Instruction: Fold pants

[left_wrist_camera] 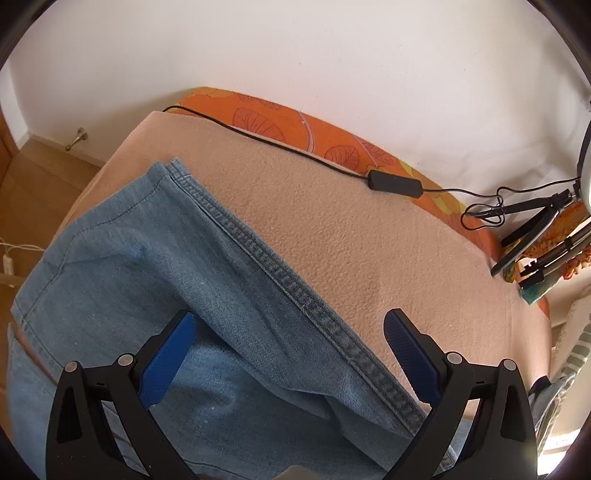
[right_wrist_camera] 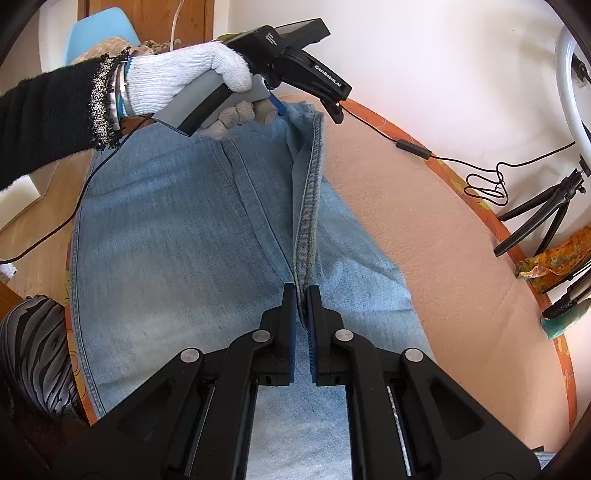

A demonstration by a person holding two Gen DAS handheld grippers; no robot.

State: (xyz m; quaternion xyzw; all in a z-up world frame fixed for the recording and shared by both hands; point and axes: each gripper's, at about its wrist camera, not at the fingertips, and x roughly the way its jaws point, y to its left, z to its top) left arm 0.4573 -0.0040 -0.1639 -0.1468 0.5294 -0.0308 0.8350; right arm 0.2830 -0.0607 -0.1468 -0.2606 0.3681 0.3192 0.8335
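Pants (right_wrist_camera: 192,236), light blue denim, lie spread over a peach blanket (right_wrist_camera: 424,229) on a bed. A thick stitched seam (right_wrist_camera: 308,206) runs from the far end toward the near edge, raised as a ridge in the right wrist view.

Right gripper (right_wrist_camera: 302,295): jaws pressed together, pinching that seam at its near end; denim fills the slit between the blue pads.

Left gripper (left_wrist_camera: 290,325): jaws spread wide above the denim in its own view, nothing between the pads, seam passing diagonally under the gap. In the right wrist view it sits at the far end of the pants, held by a hand (right_wrist_camera: 184,74) in a white knit glove with a black sleeve (right_wrist_camera: 44,122) behind it; whether its fingertips touch the cloth there I cannot tell.

Outward: orange patterned sheet (left_wrist_camera: 295,122) shows along the blanket's far edge. A black cable (left_wrist_camera: 266,136) with an inline box (left_wrist_camera: 395,182) lies across it. Tripod (right_wrist_camera: 535,218) and white ring light (right_wrist_camera: 569,85) at right. Blue chair (right_wrist_camera: 99,33) far left, wood floor (left_wrist_camera: 33,192) below the bed.
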